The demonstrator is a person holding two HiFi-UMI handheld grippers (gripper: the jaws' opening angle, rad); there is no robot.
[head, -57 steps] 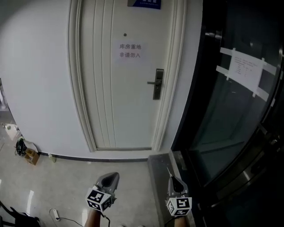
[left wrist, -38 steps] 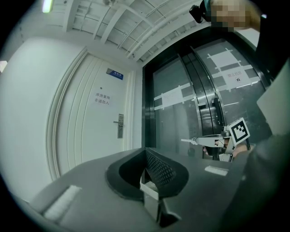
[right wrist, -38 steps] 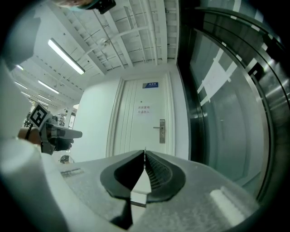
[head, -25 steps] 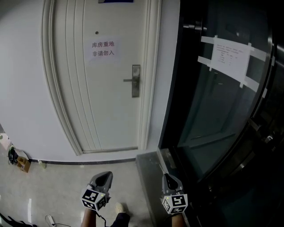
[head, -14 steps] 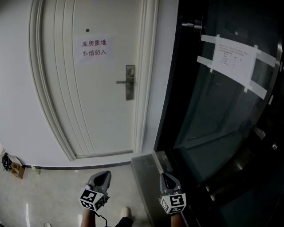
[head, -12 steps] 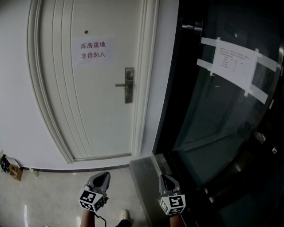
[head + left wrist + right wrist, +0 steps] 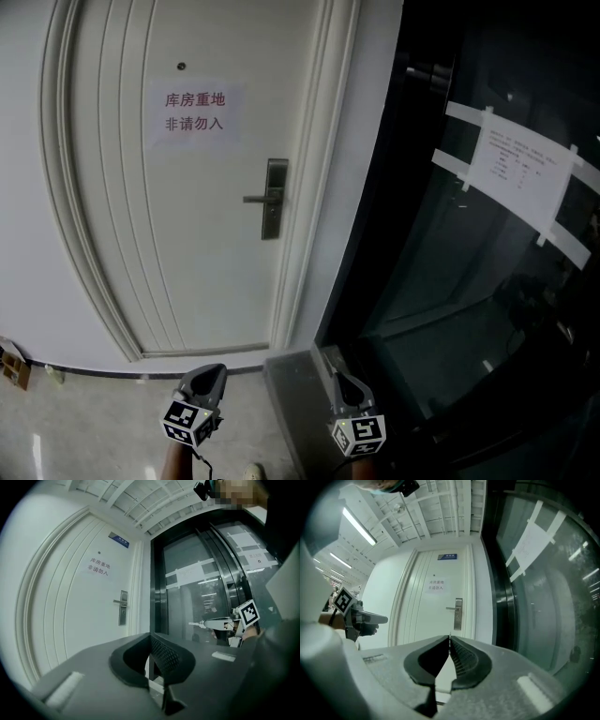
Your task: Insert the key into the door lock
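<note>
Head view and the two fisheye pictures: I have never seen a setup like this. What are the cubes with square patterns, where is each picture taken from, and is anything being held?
There is no robot here. A person holds a hand tool with two fingers in each hand, and the patterned cubes are part of those tools. The head view comes from a camera on the person's head. It looks down at the left gripper and the right gripper, which face a white door with a lock plate. The other two pictures come from a camera riding on each gripper, looking along its fingers. The right gripper's fingers are closed on a small key. The left gripper's fingers are closed on nothing. The key is not yet at the lock.
</note>
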